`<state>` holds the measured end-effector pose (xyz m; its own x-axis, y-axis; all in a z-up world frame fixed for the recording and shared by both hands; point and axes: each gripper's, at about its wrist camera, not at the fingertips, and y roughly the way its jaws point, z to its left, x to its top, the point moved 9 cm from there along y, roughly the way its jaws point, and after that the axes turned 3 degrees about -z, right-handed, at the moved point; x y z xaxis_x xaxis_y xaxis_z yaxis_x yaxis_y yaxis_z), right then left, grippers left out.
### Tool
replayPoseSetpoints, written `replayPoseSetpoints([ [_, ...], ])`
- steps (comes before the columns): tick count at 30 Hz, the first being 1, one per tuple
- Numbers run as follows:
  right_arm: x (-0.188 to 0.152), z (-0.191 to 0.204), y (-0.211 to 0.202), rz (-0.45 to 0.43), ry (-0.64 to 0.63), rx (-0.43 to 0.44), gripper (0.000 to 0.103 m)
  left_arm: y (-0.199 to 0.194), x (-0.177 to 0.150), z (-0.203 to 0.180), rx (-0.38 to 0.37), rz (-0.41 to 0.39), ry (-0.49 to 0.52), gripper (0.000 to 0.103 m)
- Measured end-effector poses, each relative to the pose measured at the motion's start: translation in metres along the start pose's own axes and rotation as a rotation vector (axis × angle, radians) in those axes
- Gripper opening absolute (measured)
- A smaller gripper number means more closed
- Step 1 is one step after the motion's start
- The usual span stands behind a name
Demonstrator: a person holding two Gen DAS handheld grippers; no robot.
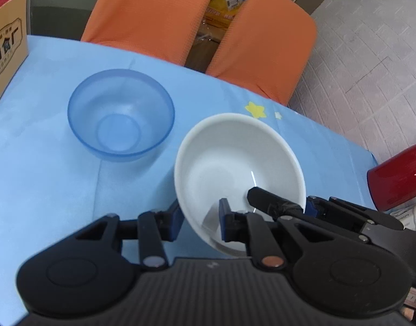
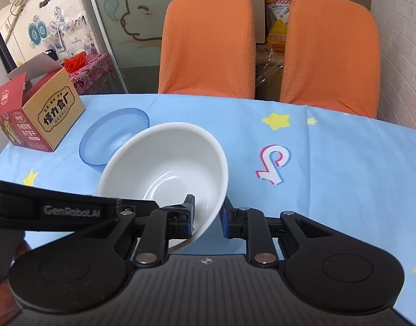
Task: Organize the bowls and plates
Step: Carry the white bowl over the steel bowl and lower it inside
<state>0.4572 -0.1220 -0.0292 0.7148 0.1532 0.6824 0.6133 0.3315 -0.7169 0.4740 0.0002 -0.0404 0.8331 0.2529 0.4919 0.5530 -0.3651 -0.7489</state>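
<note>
Two bowls: white bowl (image 1: 239,174) near the desk's front, blue bowl (image 1: 121,114) just beyond it to the left, both upright on the desk (image 1: 44,176)
Left hand-held gripper (image 1: 199,217): closed on the white bowl's near-left rim, one pad outside, one inside
Right hand-held gripper (image 2: 208,214): clamped on the same bowl's near-right rim, the wall between its pads
Step in hand: both grips look set, so lifting the white bowl seems next
Next move calls for: raising both sides evenly, then probably lowering it into the blue bowl, centred
Risk: smooth rim may slip if one side leads
Surface: light blue cloth with yellow stars
Room: two orange chairs (image 2: 208,43) behind the desk, printed carton (image 2: 39,116) at the left, red object (image 1: 398,174) at the right edge
</note>
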Motion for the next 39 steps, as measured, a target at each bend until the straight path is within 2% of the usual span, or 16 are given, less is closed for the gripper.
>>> replayPoseSetpoints([
  [5,-0.004,0.003,-0.018,-0.018,0.002,-0.005,0.039,-0.030,-0.016,-0.016,-0.004,-0.010,0.050,0.010],
  [9,-0.021,0.009,-0.051,-0.057,0.001,-0.009,0.040,-0.053,-0.047,-0.033,-0.027,-0.010,0.093,0.010],
  [17,-0.089,0.012,-0.128,-0.153,0.020,-0.087,0.046,-0.095,-0.129,-0.072,-0.112,0.004,0.175,0.010],
  [22,-0.129,0.016,-0.164,-0.207,0.050,-0.167,0.052,-0.102,-0.174,-0.085,-0.150,0.053,0.214,0.010],
  [27,-0.158,0.020,-0.168,-0.204,0.069,-0.193,0.054,-0.095,-0.197,-0.082,-0.126,0.094,0.234,0.010],
  [31,-0.165,0.020,-0.158,-0.192,0.089,-0.185,0.056,-0.089,-0.200,-0.077,-0.110,0.107,0.233,0.010],
  [33,-0.167,0.016,-0.154,-0.190,0.115,-0.168,0.058,-0.088,-0.198,-0.075,-0.092,0.089,0.250,0.011],
  [34,-0.167,0.015,-0.152,-0.193,0.125,-0.158,0.059,-0.088,-0.197,-0.074,-0.090,0.082,0.261,0.012],
  [35,-0.169,0.015,-0.151,-0.198,0.136,-0.142,0.060,-0.089,-0.197,-0.075,-0.093,0.079,0.274,0.019],
  [36,-0.169,0.014,-0.151,-0.204,0.146,-0.133,0.061,-0.090,-0.197,-0.076,-0.104,0.082,0.283,0.027],
  [37,-0.171,0.015,-0.152,-0.210,0.152,-0.129,0.064,-0.092,-0.197,-0.077,-0.111,0.087,0.291,0.042],
  [38,-0.174,0.015,-0.154,-0.220,0.159,-0.125,0.064,-0.094,-0.195,-0.077,-0.107,0.085,0.302,0.052],
  [39,-0.174,0.013,-0.156,-0.231,0.169,-0.122,0.063,-0.097,-0.194,-0.076,-0.114,0.083,0.307,0.057],
])
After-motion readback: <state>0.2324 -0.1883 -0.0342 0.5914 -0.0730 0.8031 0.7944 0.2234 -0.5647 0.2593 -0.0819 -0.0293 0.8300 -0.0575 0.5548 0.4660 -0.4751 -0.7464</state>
